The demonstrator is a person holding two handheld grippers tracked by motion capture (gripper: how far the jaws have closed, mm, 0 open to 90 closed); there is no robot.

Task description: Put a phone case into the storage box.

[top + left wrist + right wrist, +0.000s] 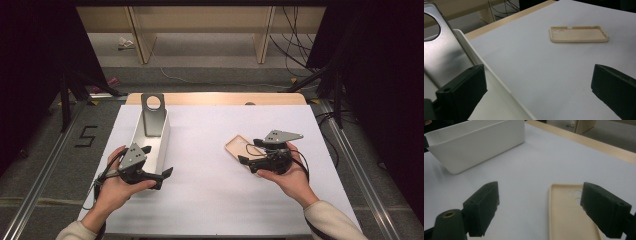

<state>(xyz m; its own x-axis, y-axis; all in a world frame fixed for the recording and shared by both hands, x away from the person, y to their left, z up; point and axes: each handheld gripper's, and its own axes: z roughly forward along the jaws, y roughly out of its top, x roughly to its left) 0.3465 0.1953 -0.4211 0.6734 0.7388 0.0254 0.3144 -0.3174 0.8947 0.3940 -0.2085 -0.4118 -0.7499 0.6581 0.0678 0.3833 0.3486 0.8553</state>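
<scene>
Writing: single hand-marked figure "5" point(86, 136) in black on grey floor, at 9 o'clock from table; no brand or label legible on any item.

Phone case point(243, 148), beige, empty, inner face up, camera cut-outs visible; flat on white sheet at 3 o'clock from table centre, partly under right gripper in high view. In left gripper view point(579, 34), lying alone on bare sheet, well apart from both jaws. In right gripper view point(570, 213), lower edge running under right-hand jaw.

Right gripper point(248, 164), held in right hand point(289, 175), just over near end of case; jaws spread wide, nothing pinched, no contact with case discernible.

Left gripper point(164, 178), held in left hand point(114, 187), at 7 o'clock from table centre, just beside near end of bin; jaws spread wide, empty, one jaw over bin rim in left gripper view.

Bin point(163, 142), white, long, narrow, open top, running from 10 o'clock toward 8 o'clock. Metal plate point(152, 117), grey, with round hole near top, leaning upright inside far end.

Surface: white sheet point(210, 195) over pale wooden table point(220, 98), wood strip exposed along far edge.

Room: wooden shelving point(200, 30) beyond table, loose cables point(292, 45) at 1 o'clock, dark curtains at both sides, metal rails along floor.

Open room: wide bare sheet between bin and case; bare strip along near edge and at 4 o'clock.
</scene>
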